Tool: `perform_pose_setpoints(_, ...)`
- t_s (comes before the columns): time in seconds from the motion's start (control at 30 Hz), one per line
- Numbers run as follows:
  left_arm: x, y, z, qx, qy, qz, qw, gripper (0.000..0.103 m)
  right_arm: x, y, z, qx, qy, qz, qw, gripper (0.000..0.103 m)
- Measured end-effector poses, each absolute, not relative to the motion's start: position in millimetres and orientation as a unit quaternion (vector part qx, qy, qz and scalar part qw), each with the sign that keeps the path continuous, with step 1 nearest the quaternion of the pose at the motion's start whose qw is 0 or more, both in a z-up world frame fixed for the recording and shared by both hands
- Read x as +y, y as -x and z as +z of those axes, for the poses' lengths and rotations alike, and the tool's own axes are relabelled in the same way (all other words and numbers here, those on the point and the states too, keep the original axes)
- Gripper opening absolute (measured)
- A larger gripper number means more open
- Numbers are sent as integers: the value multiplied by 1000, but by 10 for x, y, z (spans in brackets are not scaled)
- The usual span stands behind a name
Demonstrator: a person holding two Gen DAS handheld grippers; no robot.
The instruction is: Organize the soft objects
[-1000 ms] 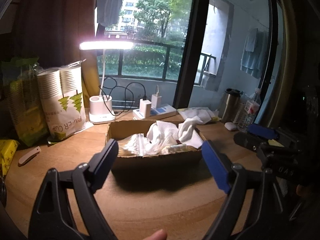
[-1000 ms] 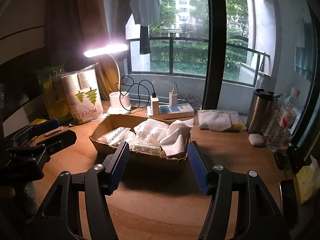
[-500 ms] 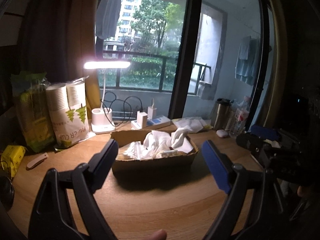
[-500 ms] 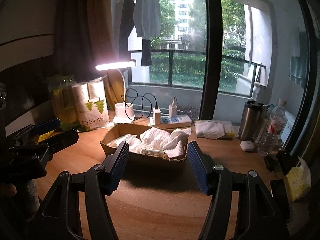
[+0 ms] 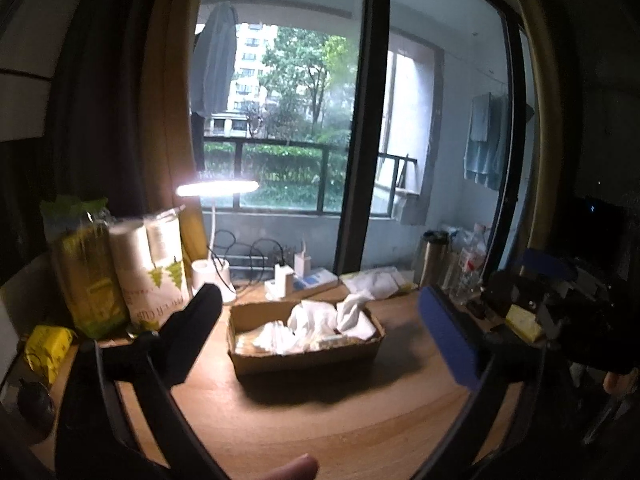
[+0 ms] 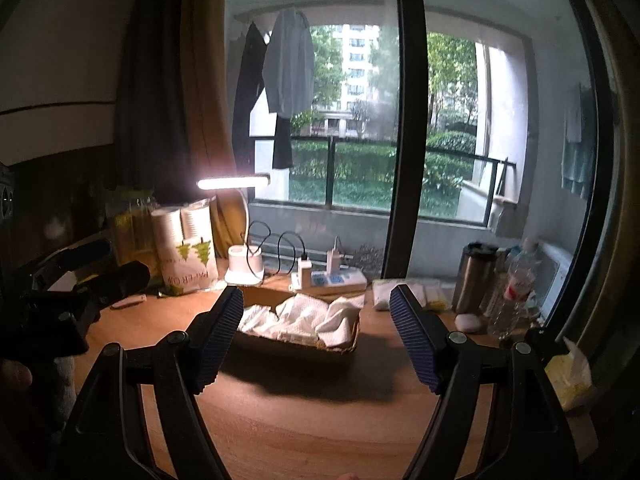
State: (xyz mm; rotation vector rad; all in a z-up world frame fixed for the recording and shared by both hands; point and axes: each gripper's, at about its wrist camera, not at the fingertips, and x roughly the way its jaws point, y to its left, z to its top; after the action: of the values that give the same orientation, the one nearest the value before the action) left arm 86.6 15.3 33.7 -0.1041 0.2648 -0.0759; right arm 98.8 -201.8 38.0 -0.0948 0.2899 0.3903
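A shallow cardboard box (image 5: pixel 304 356) sits mid-table, filled with crumpled white cloths (image 5: pixel 316 320) and flat packets. My left gripper (image 5: pixel 320 296) hovers well back from the box and above the table, its jaws opening wide with nothing between them. In the right wrist view the same box (image 6: pixel 296 346) and cloths (image 6: pixel 320 316) lie ahead of my right gripper (image 6: pixel 316 294), whose jaws are also opening and hold nothing. Each gripper shows at the edge of the other's view.
A lit desk lamp (image 5: pixel 216 188), a pack of paper cups (image 5: pixel 156 276) and a green bag (image 5: pixel 84 276) stand at the back left. Behind the box are a power strip (image 6: pixel 332 280) and folded white cloths (image 6: pixel 404 292). A steel tumbler (image 6: pixel 476 276) and a water bottle (image 6: pixel 516 292) stand right.
Both grippers have drawn back and risen away from the box, which now looks smaller and farther off. Both pairs of jaws stand wider than before.
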Motion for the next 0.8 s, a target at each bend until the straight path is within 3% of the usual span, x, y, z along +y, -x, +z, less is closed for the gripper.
perform_pose_setpoints(0.8,101,-777,698,81,8,-4,997,102,-2142,-923,720,107,28,172,979,80)
